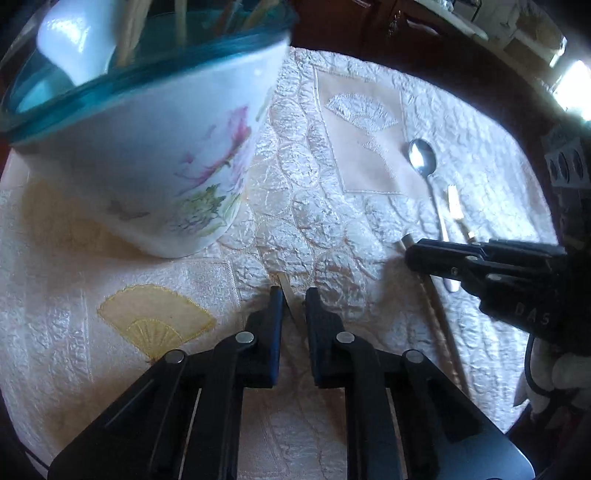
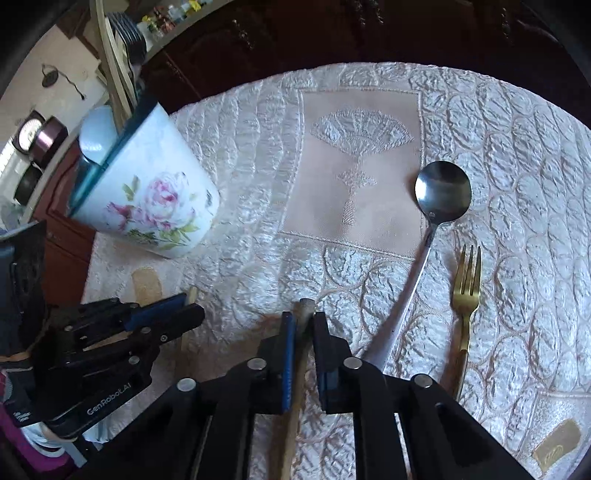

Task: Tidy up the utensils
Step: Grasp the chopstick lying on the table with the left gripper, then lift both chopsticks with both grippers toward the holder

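Note:
A white floral cup with a teal rim stands on the quilted cloth and holds several utensils; it also shows in the right wrist view. My left gripper is shut on a pale wooden chopstick lying on the cloth. It shows at the left of the right wrist view. My right gripper is shut on a second chopstick, whose shaft also shows in the left wrist view. A silver spoon and a gold fork lie right of it.
The round table is covered by a cream quilted cloth with fan embroidery. Dark wooden cabinets stand behind. A shelf with jars is at far left.

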Demonstrator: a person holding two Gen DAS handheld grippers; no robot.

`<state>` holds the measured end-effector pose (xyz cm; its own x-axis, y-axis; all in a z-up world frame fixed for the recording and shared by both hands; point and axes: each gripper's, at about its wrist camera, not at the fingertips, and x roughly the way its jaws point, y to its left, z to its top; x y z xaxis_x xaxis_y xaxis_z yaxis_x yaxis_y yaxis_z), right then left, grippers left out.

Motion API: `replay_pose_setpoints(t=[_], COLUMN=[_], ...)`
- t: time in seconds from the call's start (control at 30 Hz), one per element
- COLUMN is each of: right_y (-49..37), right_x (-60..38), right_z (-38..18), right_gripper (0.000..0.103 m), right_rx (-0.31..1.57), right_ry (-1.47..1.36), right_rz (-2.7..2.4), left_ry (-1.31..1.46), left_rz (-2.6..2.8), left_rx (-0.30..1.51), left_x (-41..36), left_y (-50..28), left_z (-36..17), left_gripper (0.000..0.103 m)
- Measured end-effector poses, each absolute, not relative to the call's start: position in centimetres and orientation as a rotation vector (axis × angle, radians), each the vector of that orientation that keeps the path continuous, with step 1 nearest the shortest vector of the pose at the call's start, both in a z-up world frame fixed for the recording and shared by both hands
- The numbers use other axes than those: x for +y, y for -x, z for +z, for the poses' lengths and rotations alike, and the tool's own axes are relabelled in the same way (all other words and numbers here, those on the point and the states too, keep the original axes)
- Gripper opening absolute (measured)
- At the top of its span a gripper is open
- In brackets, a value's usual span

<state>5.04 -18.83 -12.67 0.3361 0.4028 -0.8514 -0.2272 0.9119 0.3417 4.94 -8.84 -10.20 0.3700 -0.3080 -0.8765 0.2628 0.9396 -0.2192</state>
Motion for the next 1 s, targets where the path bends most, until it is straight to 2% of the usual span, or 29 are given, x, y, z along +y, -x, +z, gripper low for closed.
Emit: replay_pose_setpoints(t=[0.17, 0.6, 0.7, 0.87, 1.0], right_y=[-3.6, 1.0, 0.7, -1.6, -4.1], right_x=[-18.9, -20.2, -19.3, -16.2, -15.1], right_z=[-9.4, -1.6, -2.7, -8.9, -12.7], right_gripper=[0.009, 0.008, 0.008, 0.009, 0.009], right_rx=[1.052, 0.873, 0.952, 1.103, 1.193], right_ry=[-0.203, -0.221, -0.14, -0.001, -0.009], right_rz=[0.456, 0.535, 0.523, 0.434, 0.4], left_ry=[0.187, 0.169, 0.173, 0.198, 0.203], left_rz=[-0.407, -0.463, -0.463, -0.457, -0.462], left_rx=[1.131, 0.953, 0.943, 0.931, 0.921], left_x=[-6.6, -4.0, -3.4, -2.7, -2.5], left_y=[-5.0, -1.0, -0.7, 0.2, 0.8], left_z=[-8.6, -0.7, 0.0, 0.7, 1.2], left_gripper=[0.004, 0.004, 0.004, 0.004, 0.004])
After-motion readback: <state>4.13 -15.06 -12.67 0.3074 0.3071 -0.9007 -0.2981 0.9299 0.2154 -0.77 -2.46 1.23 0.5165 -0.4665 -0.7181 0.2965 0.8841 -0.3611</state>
